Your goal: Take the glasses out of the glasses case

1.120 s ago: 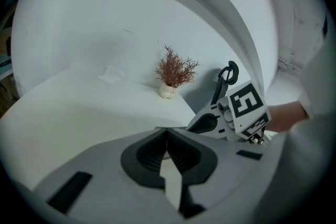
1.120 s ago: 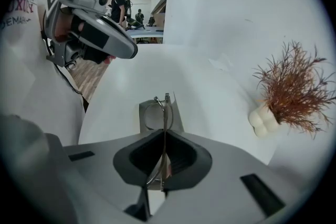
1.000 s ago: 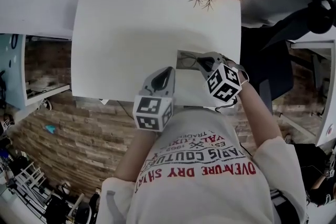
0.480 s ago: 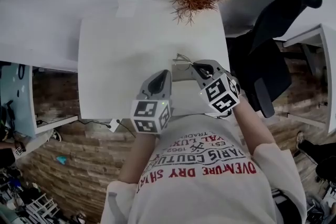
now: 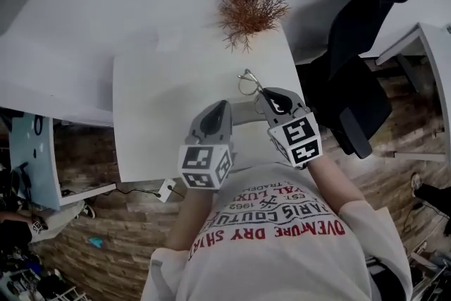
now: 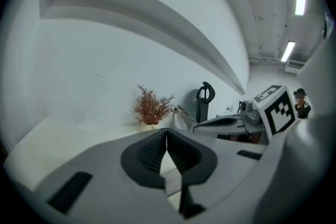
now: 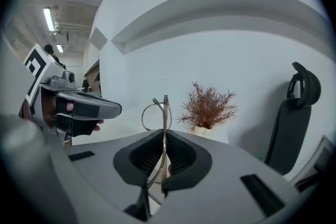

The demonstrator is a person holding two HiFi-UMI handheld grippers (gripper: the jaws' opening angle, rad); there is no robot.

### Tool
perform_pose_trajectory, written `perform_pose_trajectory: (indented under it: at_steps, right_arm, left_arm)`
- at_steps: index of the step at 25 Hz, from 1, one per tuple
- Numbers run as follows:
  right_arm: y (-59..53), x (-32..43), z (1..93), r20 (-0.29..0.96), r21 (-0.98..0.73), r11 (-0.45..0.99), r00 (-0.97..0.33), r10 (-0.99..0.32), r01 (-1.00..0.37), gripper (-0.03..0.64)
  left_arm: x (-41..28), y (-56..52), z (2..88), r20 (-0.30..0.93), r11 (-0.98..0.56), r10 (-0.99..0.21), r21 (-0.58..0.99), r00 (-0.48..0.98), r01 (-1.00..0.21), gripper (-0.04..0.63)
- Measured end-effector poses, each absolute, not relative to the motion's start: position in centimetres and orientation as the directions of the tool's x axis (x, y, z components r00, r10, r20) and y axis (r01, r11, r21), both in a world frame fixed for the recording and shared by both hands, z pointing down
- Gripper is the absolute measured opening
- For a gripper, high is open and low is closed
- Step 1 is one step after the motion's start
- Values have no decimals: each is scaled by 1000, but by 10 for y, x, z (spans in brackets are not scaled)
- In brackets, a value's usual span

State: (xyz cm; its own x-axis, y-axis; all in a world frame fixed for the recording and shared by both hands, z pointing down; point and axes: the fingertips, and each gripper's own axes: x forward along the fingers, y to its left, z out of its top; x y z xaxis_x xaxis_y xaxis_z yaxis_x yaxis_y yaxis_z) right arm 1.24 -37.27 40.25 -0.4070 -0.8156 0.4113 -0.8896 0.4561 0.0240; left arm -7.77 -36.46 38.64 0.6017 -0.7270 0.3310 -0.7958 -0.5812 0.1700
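Observation:
Thin wire-framed glasses [image 5: 246, 83] hang in the air above the white table [image 5: 158, 102], with my right gripper [image 5: 262, 93] shut on one of their arms. In the right gripper view the frame [image 7: 165, 110] runs up between the pads, and a lens ring stands above the tips of that gripper [image 7: 164, 132]. The grey glasses case [image 5: 243, 112] lies below, near the table's front right edge. My left gripper [image 5: 224, 105] hovers just left of the case. Its jaws [image 6: 167, 131] meet tip to tip with nothing seen between them. The glasses [image 6: 184, 115] also show to its right.
A dried reddish plant [image 5: 248, 7] in a pale pot stands at the table's far edge. A black office chair [image 5: 356, 46] is to the right of the table. A white wall rises behind, and brick-patterned floor lies below the front edge.
Both grippers have risen from the table. The right one has rolled and carried the glasses up and away from the case, which stays low on the table.

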Motion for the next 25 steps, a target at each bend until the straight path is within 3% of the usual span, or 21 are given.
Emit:
perform_pose_trajectory:
  at_steps: [11, 25]
  right_arm:
    - [-370, 30, 384, 286, -66, 342, -346, -894, -937, 26]
    - [-368, 22, 391, 296, -79, 348, -355, -887, -934, 26]
  left_arm:
    - [-79, -369, 378, 311, -573, -743, 162, 593, -803, 6]
    - [-88, -371, 378, 311, -532, -774, 154, 551, -833, 8]
